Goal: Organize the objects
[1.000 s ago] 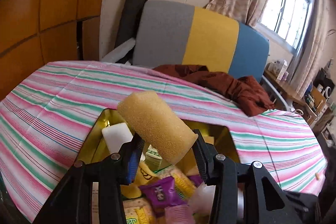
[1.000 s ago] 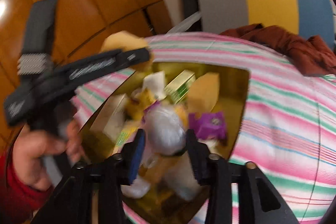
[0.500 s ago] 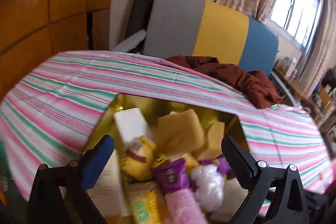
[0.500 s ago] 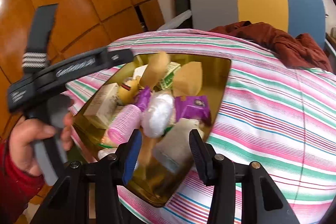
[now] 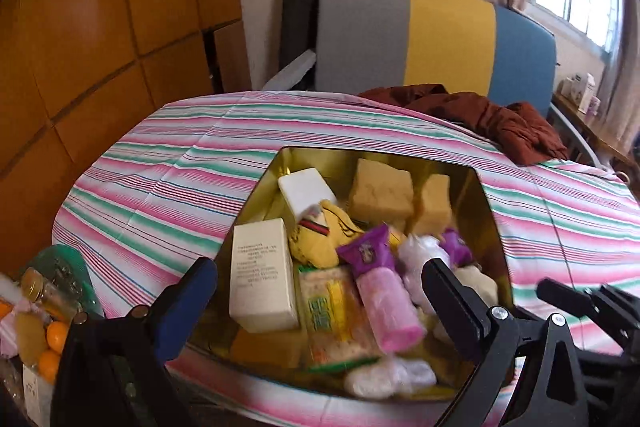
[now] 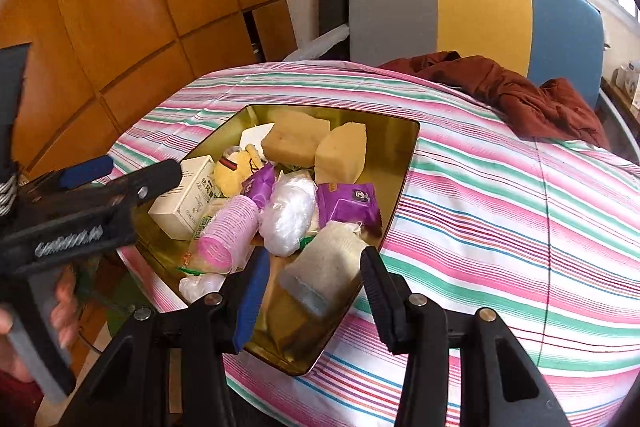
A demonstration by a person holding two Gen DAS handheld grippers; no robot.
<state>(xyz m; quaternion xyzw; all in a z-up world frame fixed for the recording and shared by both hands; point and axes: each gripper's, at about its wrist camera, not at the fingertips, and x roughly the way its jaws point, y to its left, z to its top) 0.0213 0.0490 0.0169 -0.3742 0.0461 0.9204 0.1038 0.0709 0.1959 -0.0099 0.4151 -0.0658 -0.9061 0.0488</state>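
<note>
A gold tin box [image 5: 490,219] [image 6: 404,143] sits on the striped tablecloth, filled with several items: two tan sponges [image 5: 380,191] [image 6: 296,139], a white carton [image 5: 262,287] [image 6: 186,197], a pink roll [image 5: 388,307] [image 6: 230,231], purple packets [image 6: 346,205], a yellow plush toy [image 5: 316,239], a clear plastic bundle [image 6: 288,213] and a cloth pouch [image 6: 326,269]. My left gripper [image 5: 320,291] is open and empty above the box's near side; it also shows at the left of the right wrist view [image 6: 120,171]. My right gripper [image 6: 314,277] is open and empty over the cloth pouch.
A dark red garment [image 5: 500,119] [image 6: 520,91] lies at the table's far edge in front of a grey, yellow and blue chair back [image 6: 472,3]. A glass side table with jars and oranges [image 5: 36,319] stands low at the left. Wooden panels [image 5: 100,7] line the left wall.
My left gripper opened and dropped the tan sponge into the box, then drew back. My right gripper let go of the plastic bundle and pulled back too.
</note>
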